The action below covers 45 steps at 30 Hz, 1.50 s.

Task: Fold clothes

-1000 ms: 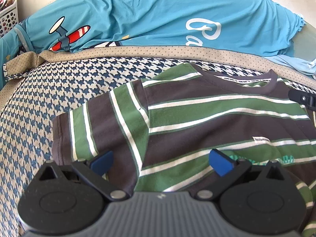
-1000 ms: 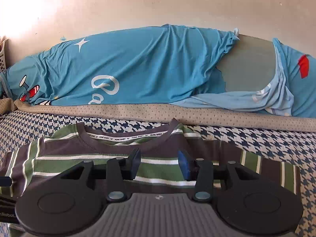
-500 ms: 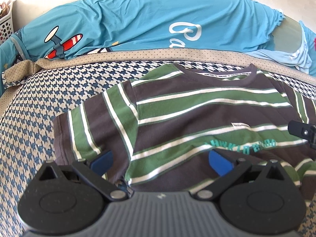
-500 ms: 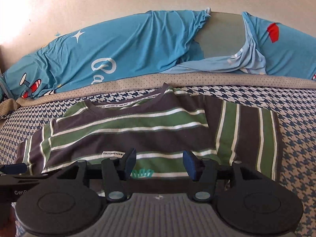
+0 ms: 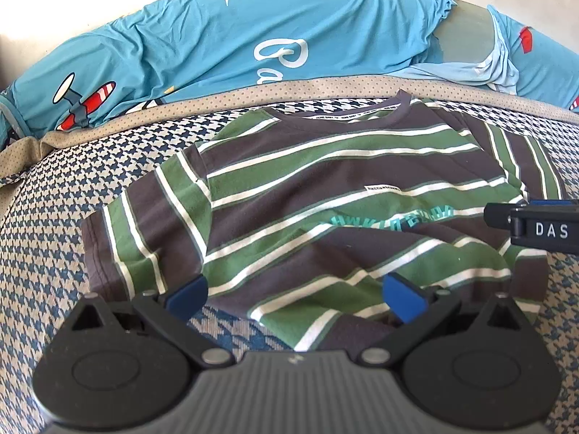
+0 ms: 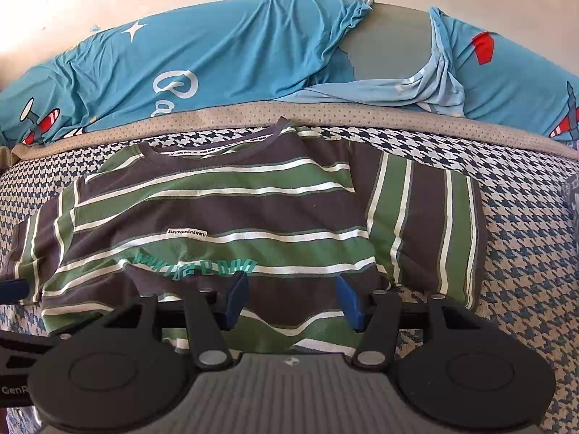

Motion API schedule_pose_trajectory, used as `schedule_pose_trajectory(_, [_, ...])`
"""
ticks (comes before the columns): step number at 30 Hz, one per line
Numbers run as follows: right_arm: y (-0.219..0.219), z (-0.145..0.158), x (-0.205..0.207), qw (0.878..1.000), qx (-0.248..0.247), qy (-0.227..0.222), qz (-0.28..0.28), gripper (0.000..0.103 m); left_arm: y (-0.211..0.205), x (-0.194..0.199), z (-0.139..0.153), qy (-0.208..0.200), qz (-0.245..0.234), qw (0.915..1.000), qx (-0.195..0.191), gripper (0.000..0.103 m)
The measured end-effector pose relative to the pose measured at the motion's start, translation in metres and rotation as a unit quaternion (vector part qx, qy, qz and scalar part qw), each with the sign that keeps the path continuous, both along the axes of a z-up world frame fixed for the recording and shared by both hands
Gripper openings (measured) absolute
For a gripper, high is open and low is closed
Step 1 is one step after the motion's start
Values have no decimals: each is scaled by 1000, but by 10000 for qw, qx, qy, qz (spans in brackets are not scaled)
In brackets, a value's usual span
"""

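Striped T-shirt (image 5: 325,195) spread flat on houndstooth bed cover (image 5: 72,188), collar toward 12 o'clock, hem rumpled at 6; left gripper (image 5: 295,294) wide open above hem, holding nothing; right gripper (image 6: 293,302) partly open, empty, over hem.

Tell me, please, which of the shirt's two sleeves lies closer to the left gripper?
The sleeve on the shirt's left-hand side in the left wrist view, just beyond the left gripper; the other sleeve lies across the striped shirt.

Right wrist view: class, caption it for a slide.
Open right gripper poised over the hem of a striped T-shirt lying on a houndstooth cover.
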State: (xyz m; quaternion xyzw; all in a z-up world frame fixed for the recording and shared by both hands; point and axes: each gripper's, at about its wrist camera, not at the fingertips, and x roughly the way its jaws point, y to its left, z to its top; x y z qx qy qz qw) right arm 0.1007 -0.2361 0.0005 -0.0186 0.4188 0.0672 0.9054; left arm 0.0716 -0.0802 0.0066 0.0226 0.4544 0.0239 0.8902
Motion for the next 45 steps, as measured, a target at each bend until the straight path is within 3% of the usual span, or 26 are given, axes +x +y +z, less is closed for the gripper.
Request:
schedule_pose_trajectory(14, [-14,9,-8,9991,-315,22,-274,61,-17,3,2,-26,-46,9999,-141,103])
schedule_pose_trajectory(28, [-54,12,-15,9945,-494,-16,-924,61,-54,0,6,-197,-647,9973,-286,103])
schedule_pose_trajectory(45, [-77,14,-21,9921,-549,-32,-1123,61,-74,-1,3,-232,-937,9949,-306,103])
